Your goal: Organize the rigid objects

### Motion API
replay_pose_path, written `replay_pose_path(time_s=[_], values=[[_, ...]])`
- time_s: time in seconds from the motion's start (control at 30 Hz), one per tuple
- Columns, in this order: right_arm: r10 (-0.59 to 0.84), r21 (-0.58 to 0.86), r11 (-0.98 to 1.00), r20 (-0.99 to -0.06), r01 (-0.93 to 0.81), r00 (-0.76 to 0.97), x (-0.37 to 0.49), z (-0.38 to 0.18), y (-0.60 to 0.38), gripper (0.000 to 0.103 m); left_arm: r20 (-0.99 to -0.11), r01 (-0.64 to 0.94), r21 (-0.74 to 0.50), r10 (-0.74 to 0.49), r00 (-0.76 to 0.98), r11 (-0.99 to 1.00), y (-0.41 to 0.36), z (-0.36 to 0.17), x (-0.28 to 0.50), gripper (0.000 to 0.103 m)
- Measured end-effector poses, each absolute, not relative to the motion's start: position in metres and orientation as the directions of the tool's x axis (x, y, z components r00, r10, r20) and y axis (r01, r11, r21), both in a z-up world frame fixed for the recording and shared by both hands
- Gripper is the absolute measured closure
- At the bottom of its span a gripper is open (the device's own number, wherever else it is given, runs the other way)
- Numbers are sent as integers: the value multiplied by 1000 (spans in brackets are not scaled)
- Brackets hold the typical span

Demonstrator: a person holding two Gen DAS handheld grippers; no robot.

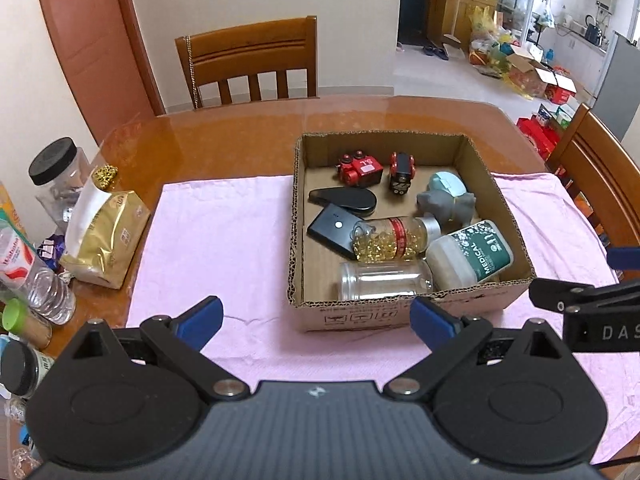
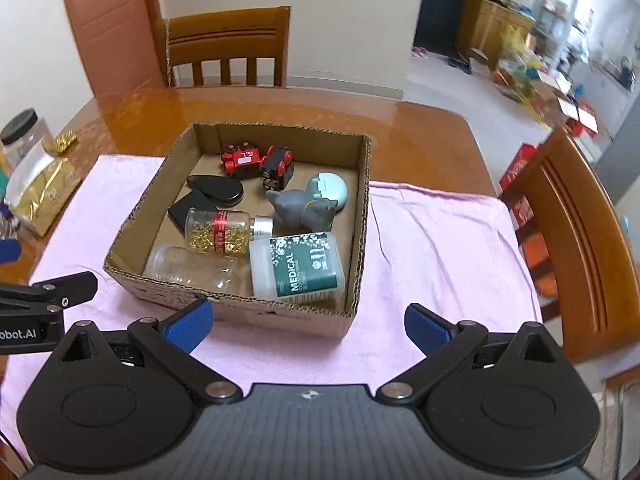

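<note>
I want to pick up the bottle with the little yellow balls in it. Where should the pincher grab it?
Grab the capsule bottle around its middle, near the red band, coming straight down from above. It lies on its side in the cardboard box, so its round body faces up. Other things press close around it, so the sides look crowded. The right gripper is open already.

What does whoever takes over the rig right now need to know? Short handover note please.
Left gripper: open, empty, hovering in front of the cardboard box.
Right gripper: open, empty, also in front of the box.
Box sits on the pink cloth and holds two red toy cars, black case, black device, grey pig, capsule bottle, clear jar, green-label bottle.
Done: no task items visible loose on the cloth.
Left: probably nothing; check.
</note>
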State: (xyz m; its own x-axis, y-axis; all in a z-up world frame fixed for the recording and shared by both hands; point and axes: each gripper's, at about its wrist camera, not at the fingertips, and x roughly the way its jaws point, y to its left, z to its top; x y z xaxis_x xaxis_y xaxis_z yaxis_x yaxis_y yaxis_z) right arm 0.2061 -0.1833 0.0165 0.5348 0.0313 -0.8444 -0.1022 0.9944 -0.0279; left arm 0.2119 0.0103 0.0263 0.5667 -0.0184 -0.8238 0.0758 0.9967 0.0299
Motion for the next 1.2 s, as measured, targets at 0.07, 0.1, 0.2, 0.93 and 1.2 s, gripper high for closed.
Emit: replay_pose_path(time_s=[0.07,0.1,0.2,0.93,1.2], values=[[38,-11,996,-843,-88,536,203,18,-183,0,-819,69,41,-6,573,997,9,30,207,4],[39,-6,997,-843,-82,537,202,19,-183,0,-818,71,40,-8,575,997,9,32,205,4],[42,2,997,-843,-76,536,200,20,-181,0,-815,74,47,-5,579,996,6,36,201,4],[32,6,999,-838,-48,545,201,23,-182,0,-810,87,62,-1,586,994,-1,41,205,4],[31,6,999,-836,-46,548,201,25,-184,0,-808,85,63,0,589,994,-1,43,204,4]])
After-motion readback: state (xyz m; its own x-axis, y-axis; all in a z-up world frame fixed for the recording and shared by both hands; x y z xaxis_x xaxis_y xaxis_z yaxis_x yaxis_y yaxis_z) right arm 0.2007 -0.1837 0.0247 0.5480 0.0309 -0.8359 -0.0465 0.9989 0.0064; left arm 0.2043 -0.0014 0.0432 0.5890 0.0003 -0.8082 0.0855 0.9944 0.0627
